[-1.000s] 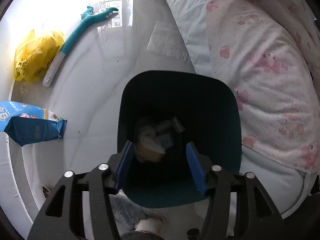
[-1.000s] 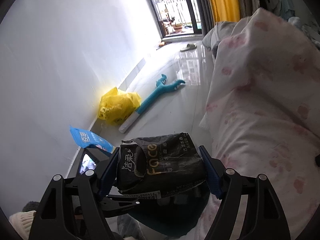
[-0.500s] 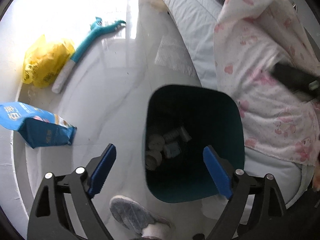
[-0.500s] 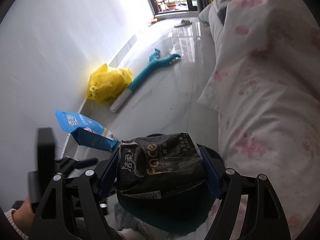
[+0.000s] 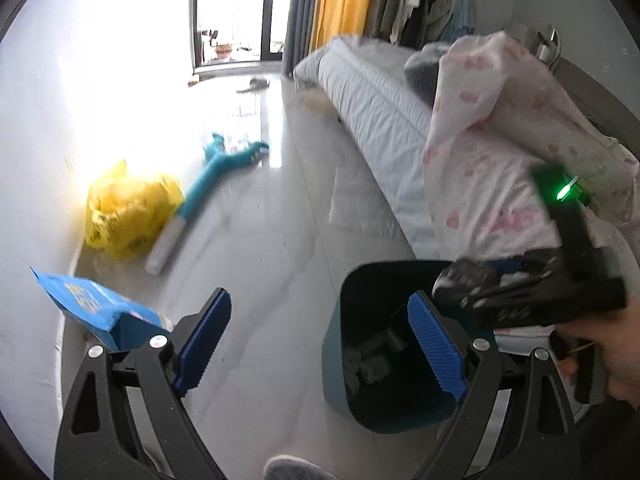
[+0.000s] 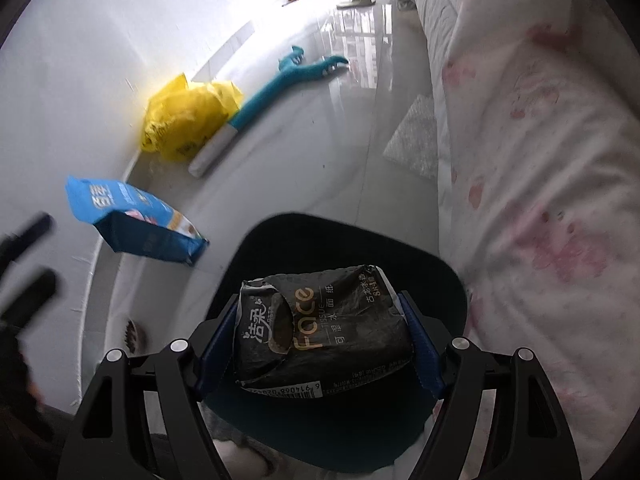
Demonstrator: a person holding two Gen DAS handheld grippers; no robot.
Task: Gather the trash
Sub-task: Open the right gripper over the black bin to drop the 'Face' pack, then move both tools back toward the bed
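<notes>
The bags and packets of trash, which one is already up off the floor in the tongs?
The black tissue packet, clamped in the right tongs over the dark bin. The blue bag and yellow bag lie on the floor by the wall.

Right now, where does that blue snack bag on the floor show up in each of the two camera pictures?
Left wrist view: blue snack bag at lower left, by the wall.
Right wrist view: blue snack bag at middle left, left of the dark bin.
Shared landmark: the yellow plastic bag lies beyond it along the wall.
</notes>
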